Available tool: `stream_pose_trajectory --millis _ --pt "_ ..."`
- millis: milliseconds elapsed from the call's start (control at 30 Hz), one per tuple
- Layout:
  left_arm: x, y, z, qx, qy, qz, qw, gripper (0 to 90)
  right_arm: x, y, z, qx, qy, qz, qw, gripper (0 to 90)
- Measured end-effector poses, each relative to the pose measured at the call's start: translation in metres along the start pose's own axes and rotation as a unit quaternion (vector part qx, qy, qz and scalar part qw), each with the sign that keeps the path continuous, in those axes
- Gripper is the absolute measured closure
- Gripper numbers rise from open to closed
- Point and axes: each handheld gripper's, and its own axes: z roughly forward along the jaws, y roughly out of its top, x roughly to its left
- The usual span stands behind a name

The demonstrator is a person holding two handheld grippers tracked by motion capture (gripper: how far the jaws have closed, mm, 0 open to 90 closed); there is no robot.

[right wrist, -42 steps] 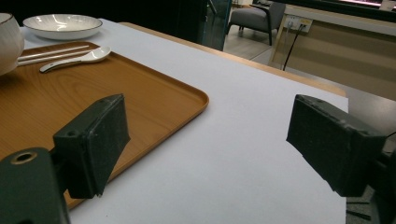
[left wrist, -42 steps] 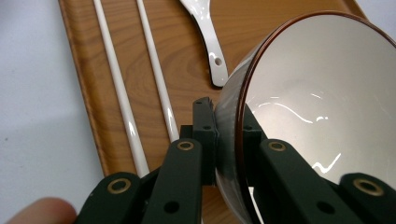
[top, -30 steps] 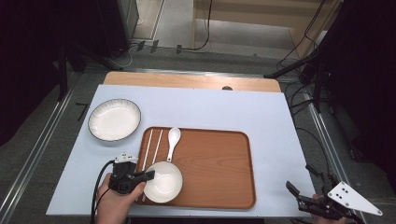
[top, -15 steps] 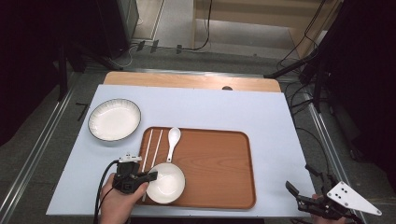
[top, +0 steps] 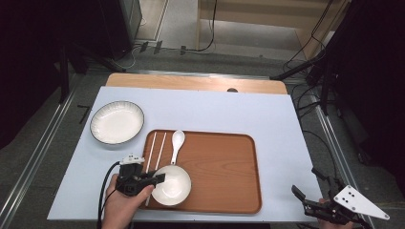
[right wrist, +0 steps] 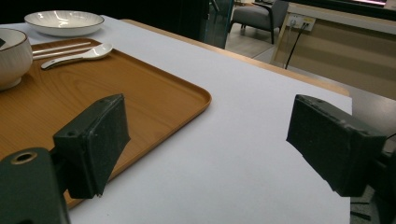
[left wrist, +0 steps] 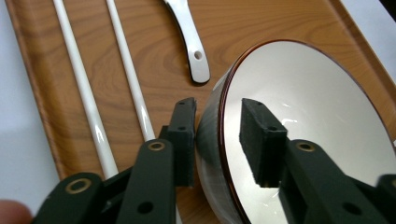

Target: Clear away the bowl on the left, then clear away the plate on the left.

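A white bowl [top: 174, 186] with a dark rim stands at the near left corner of the wooden tray [top: 224, 167]. My left gripper [top: 157, 180] straddles its left rim. In the left gripper view one pad [left wrist: 184, 135] is just outside the bowl [left wrist: 317, 116] wall and the other pad [left wrist: 261, 140] hangs inside, clear of the wall. The left gripper [left wrist: 218, 109] jaws have just been opening and now stand open with the rim between them. My right gripper [top: 304, 180] is open over the table's near right corner, with nothing between its jaws [right wrist: 210, 135].
A white spoon [top: 177, 143] and two white chopsticks [top: 155, 150] lie on the tray's left side beyond the bowl. A shallow white plate [top: 117, 122] sits on the white tabletop left of the tray. The tray's right half is bare wood.
The left gripper's jaws have parted at the bowl's rim, letting go of it. The bowl stays in place on the tray. The right gripper has not moved.
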Motion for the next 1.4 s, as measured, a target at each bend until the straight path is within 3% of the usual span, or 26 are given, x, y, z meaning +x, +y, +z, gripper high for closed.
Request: stream_pose_trajectory --millis 267,333,467,733,1000,1233,1400 --pt "0.004 0.002 -0.012 -0.035 -0.025 0.011 0.999 26.9 0.0 0.0 -0.001 0.0 0.0 -0.001 1.0 13.2" --pt "0.004 0.003 -0.014 -0.042 -0.02 0.016 0.9988 16.9 0.0 0.0 -0.001 0.0 -0.001 -0.001 1.0 13.2" --pt "0.007 0.002 -0.019 -0.065 -0.035 0.024 0.997 0.0 0.0 0.0 -0.002 -0.001 -0.001 0.0 1.0 13.2" --pt "0.016 0.003 -0.031 -0.09 -0.017 0.012 0.9957 0.0 0.001 0.001 -0.002 -0.002 -0.001 -0.001 1.0 13.2" --pt "0.026 0.007 -0.036 -0.106 0.021 0.037 0.9935 0.0 0.0 0.001 -0.002 -0.003 -0.001 0.0 1.0 13.2" --pt "0.039 0.01 -0.039 -0.128 0.059 0.026 0.9896 0.0 0.0 0.001 0.0 -0.001 0.0 0.001 1.0 13.2" --pt "0.051 0.015 -0.041 -0.134 0.07 0.014 0.9884 0.0 0.0 0.002 -0.001 -0.003 0.0 -0.001 1.0 13.2"
